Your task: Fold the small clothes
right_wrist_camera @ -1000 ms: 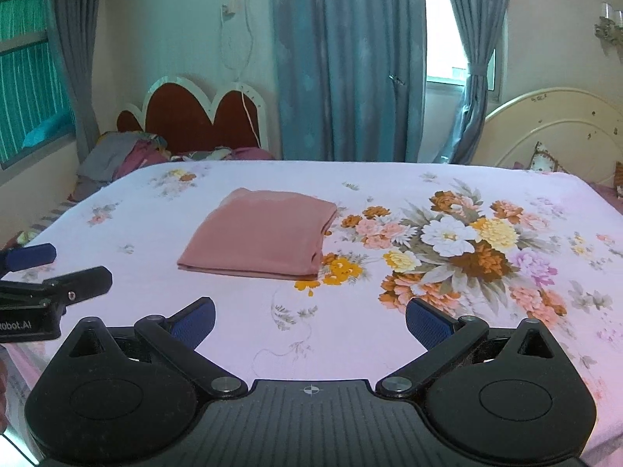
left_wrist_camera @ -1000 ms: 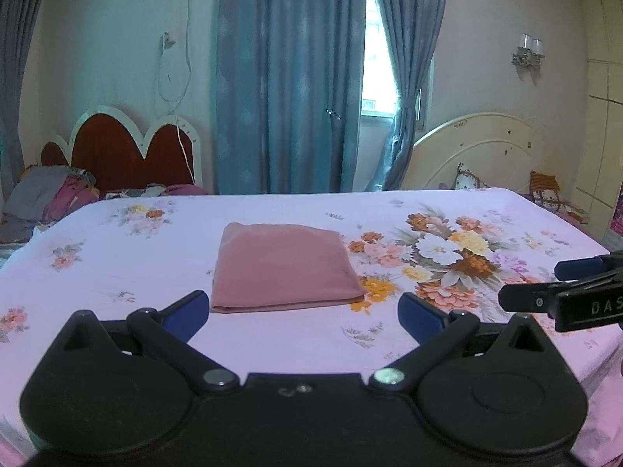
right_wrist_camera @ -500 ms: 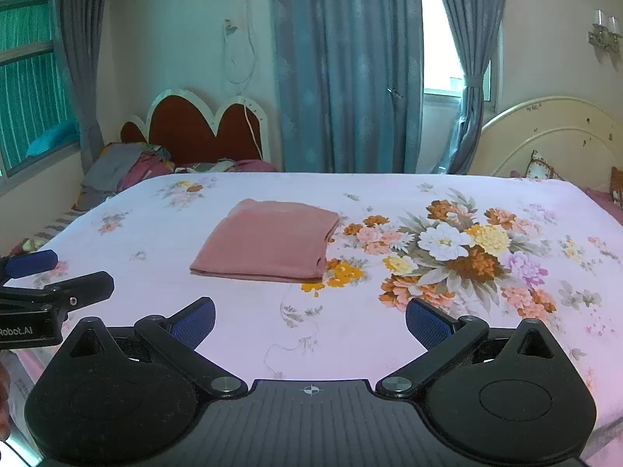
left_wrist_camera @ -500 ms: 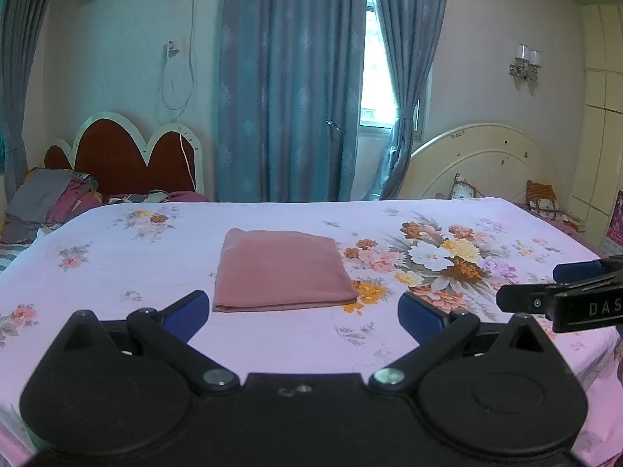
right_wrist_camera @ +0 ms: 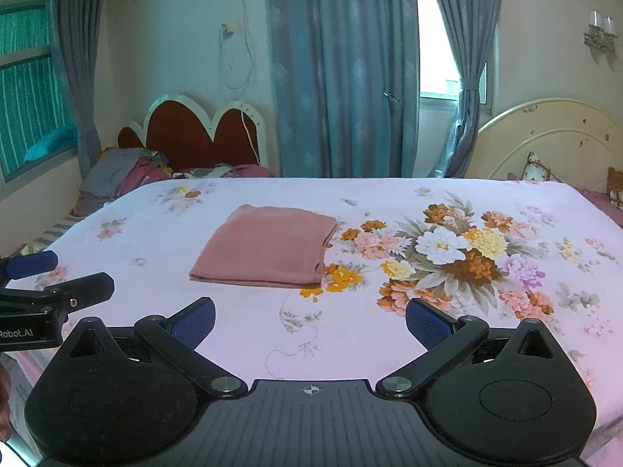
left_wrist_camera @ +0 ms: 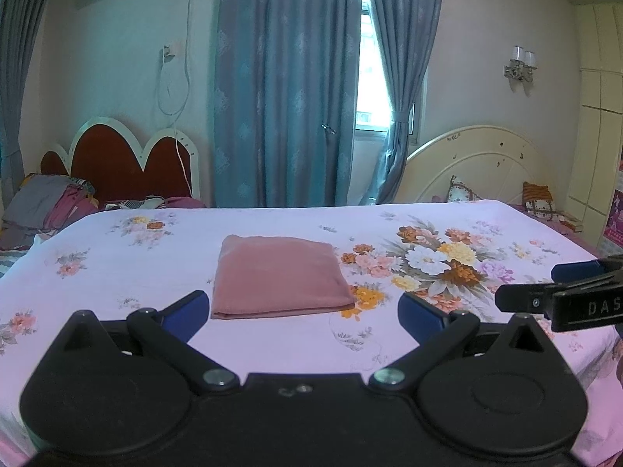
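Note:
A pink cloth (left_wrist_camera: 278, 276) lies folded into a neat rectangle on the floral bedsheet (left_wrist_camera: 117, 280); it also shows in the right wrist view (right_wrist_camera: 268, 251). My left gripper (left_wrist_camera: 303, 313) is open and empty, held back from the cloth's near edge. My right gripper (right_wrist_camera: 309, 321) is open and empty, also short of the cloth. The right gripper's fingers (left_wrist_camera: 560, 292) show at the right edge of the left view. The left gripper's fingers (right_wrist_camera: 58, 286) show at the left edge of the right view.
A pile of clothes (left_wrist_camera: 43, 206) lies at the far left by a red headboard (left_wrist_camera: 117, 163). A cream headboard (left_wrist_camera: 479, 167) with cushions (left_wrist_camera: 537, 196) stands at the far right. Blue curtains (left_wrist_camera: 284, 89) hang behind the bed.
Both grippers have drawn back and tilted up from the bed; the folded cloth sits lower and farther in both views. The cloth itself has not moved.

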